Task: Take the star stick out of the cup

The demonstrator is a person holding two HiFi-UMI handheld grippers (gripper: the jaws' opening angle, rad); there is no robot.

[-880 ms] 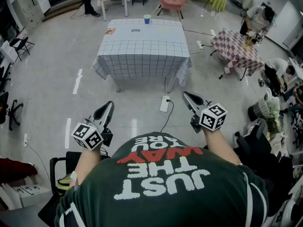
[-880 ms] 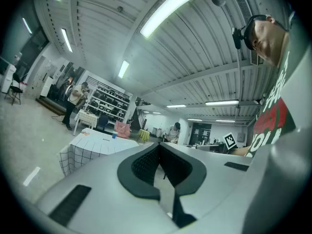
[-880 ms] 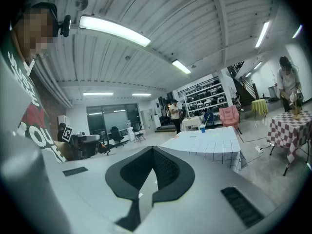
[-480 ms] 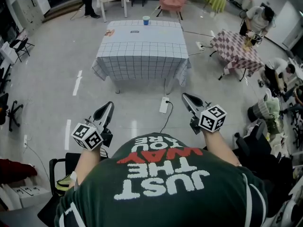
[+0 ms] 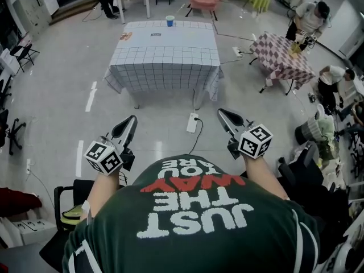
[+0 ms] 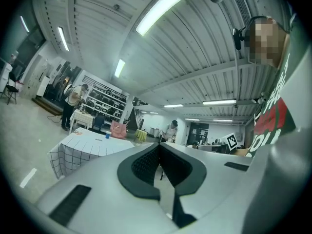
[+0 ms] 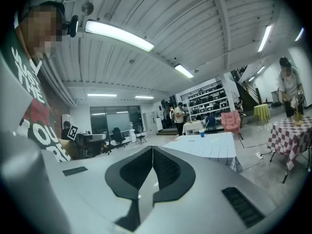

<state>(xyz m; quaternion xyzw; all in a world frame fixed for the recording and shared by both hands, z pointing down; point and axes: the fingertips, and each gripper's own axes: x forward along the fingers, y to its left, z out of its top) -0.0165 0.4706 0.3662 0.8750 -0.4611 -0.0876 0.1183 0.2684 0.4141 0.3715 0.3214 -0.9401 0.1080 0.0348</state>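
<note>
Head view is showing me standing on the floor, well apart from the bench [image 5: 165, 56], so I am judging that the step in hand is only the approach. At the left, my left gripper [image 5: 131, 120] is pointing forward with its fingers together and nothing between them. In the middle, far ahead, the cup [image 5: 170, 20] is standing at the far edge of the checked cloth. The star stick I am not able to make out, as it is too small from here. At the right, my right gripper [image 5: 221, 113] is also pointing forward, its fingers pressed together and empty.

To do this well, I think I should be walking round to the cup's side of the bench instead of reaching across it. I should be opening one pair of fingers only when near, while the other gripper is steadying the cup.

Left gripper view is giving what the head view is not: the two fingers meeting at their tips, with the bench [image 6: 84, 144] low at the left. Right gripper view is showing the same closed fingers, and the cup [image 7: 202, 134] from the side on the cloth.
</note>
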